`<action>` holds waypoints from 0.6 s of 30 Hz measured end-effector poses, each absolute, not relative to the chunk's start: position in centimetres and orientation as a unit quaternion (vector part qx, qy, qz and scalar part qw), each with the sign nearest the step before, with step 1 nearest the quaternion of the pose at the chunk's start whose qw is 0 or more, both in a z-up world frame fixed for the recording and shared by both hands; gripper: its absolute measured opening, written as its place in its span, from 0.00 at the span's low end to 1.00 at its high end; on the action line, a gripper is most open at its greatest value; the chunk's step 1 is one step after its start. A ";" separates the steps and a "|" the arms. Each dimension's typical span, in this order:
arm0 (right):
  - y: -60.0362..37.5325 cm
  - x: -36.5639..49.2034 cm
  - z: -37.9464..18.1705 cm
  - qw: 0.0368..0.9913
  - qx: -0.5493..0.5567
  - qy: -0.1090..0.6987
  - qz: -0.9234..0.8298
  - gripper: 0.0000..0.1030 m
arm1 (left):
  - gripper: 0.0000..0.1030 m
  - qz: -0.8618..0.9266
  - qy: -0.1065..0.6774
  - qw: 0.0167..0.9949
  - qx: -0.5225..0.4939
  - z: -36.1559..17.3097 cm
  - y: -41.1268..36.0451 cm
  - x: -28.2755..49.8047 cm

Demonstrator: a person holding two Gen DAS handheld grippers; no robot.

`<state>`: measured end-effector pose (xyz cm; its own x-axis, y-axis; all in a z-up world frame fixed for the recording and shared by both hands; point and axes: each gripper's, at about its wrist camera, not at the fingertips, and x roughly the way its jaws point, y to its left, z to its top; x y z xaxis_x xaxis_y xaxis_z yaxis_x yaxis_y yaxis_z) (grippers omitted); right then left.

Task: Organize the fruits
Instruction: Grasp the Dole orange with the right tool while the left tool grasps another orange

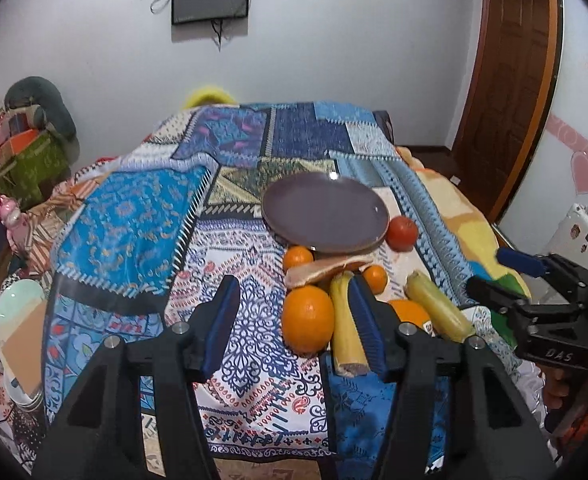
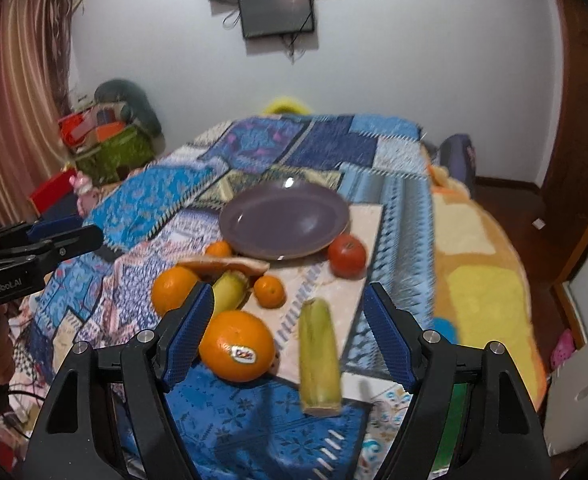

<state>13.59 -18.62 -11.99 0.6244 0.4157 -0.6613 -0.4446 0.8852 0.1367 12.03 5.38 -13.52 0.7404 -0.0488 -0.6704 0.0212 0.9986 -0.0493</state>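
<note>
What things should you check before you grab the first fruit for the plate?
1. Purple plate bare and ready: ok.
2. Right gripper open: ok.
3. Left gripper open: ok.
4. Stickered orange and green fruit sit between the right fingers, so a single target: not ok.
5. Plate sitting level, with the red fruit at its rim: cannot tell.

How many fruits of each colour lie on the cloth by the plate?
Orange round fruits: 4
Yellow-green long pieces: 2
Red round fruit: 1
Pale peach-rimmed slice: 1
Total: 8
</note>
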 end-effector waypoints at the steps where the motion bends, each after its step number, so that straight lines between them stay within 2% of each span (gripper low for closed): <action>1: -18.4 13.9 -12.5 0.895 -0.016 0.372 0.245 0.72 | 0.55 -0.019 0.362 0.932 -0.017 -13.7 5.4 12.0; 10: -16.1 15.0 -16.1 0.861 -0.027 0.429 0.271 0.72 | 0.56 -0.020 0.391 0.920 -0.028 -15.8 6.1 12.9; 18: -14.9 15.9 -18.2 0.843 -0.041 0.459 0.277 0.72 | 0.62 -0.023 0.415 0.909 -0.030 -17.6 6.3 13.7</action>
<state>15.86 -14.86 -18.20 0.4248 0.4294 -0.7970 -0.5054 0.8429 0.1847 13.75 6.26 -17.65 0.6547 -0.0669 -0.7529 0.0170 0.9971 -0.0738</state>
